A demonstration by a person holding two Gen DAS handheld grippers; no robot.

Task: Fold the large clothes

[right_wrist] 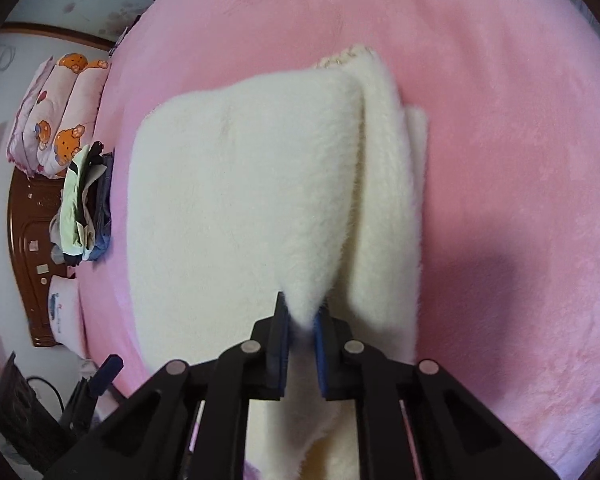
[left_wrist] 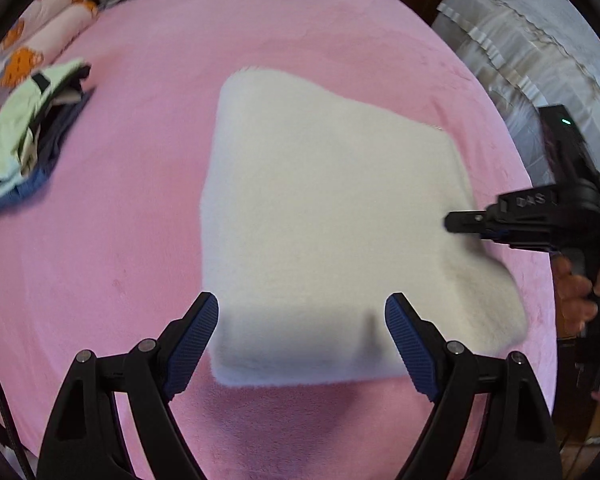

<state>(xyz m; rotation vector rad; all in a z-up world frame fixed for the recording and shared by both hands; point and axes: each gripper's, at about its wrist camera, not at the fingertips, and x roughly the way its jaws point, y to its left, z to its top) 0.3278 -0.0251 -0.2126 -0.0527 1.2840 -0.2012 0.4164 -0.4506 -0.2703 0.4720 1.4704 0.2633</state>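
A fluffy cream-white garment lies folded into a thick block on the pink bed cover. My left gripper is open and empty, its blue-padded fingers straddling the garment's near edge. My right gripper is shut on a pinched fold of the same garment and lifts that edge off the bed. In the left wrist view the right gripper comes in from the right at the garment's right edge.
A pile of folded clothes, pale green and dark blue, sits at the bed's left side. Bear-print pillows lie by a wooden headboard. A grey-white covered piece of furniture stands right of the bed.
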